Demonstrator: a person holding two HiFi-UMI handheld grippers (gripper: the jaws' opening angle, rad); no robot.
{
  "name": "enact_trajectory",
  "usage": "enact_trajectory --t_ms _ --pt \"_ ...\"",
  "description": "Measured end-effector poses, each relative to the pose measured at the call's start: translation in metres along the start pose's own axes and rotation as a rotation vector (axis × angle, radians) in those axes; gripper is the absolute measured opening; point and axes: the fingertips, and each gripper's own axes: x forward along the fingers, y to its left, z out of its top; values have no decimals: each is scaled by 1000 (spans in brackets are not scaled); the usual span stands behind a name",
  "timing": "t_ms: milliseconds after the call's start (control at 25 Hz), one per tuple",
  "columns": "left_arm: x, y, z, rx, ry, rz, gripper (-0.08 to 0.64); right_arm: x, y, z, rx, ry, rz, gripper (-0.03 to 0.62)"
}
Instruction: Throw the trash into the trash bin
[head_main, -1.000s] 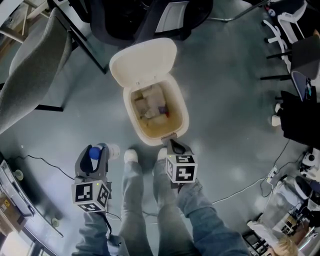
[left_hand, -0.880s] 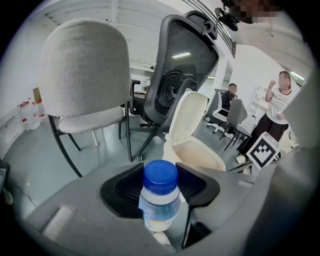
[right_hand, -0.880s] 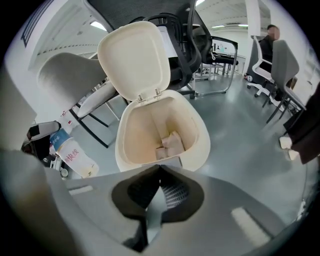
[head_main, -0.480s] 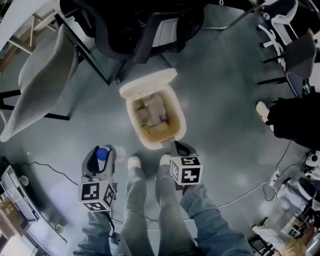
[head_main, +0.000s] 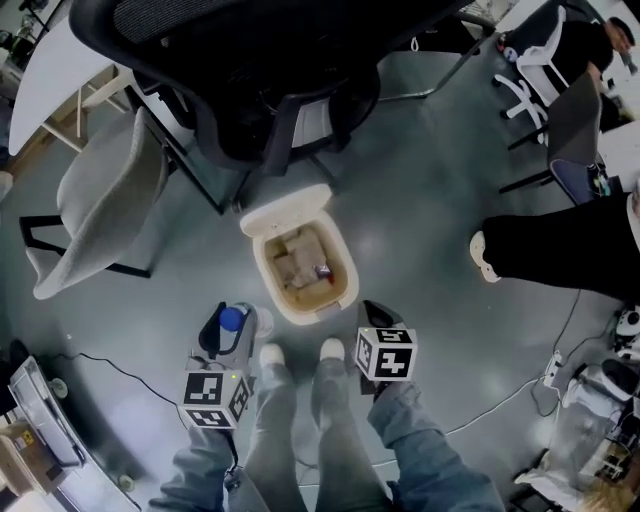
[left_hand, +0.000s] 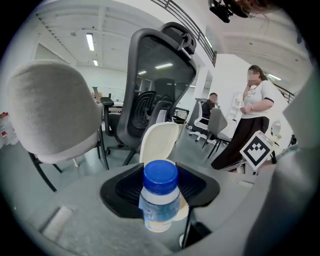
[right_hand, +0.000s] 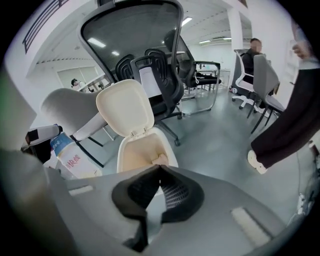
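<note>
Sitting between left claw (left_hand: 161, 185) jaws: bottle (left_hand: 160, 202)

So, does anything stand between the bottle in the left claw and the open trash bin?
Nothing visible does. The left claw is shut on the bottle, just left of the trash bin, whose lid stands up and leaves the mouth open. Only bare floor lies between them.
</note>
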Motion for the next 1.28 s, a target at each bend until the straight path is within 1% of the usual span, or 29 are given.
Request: enact_trajectory --t_ms 240,440,560,760,920,1080,1280 --pt "22 -32 27 43 -21 -64 209 -23 -28 7 59 -36 -34 3" --pt "46 -61 29 78 -2 -110 209 -37 -58 -1 140 -45 -59 3" --pt "65 -74 24 97 17 -131 209 -39 -71 -9 175 -46 -71 3" --pt "103 -87 15 102 48 -154 209 -37 -88 -23 218 -29 -80 3" --pt "132 -90 2 134 87 -161 209 -32 -99 -33 243 -9 -89 3" --pt "158 -88 -12 169 129 -156 209 -26 -107 -34 251 0 -93 3" --pt "186 -89 -35 171 189 -167 209 -22 -115 -34 242 8 -95 3"
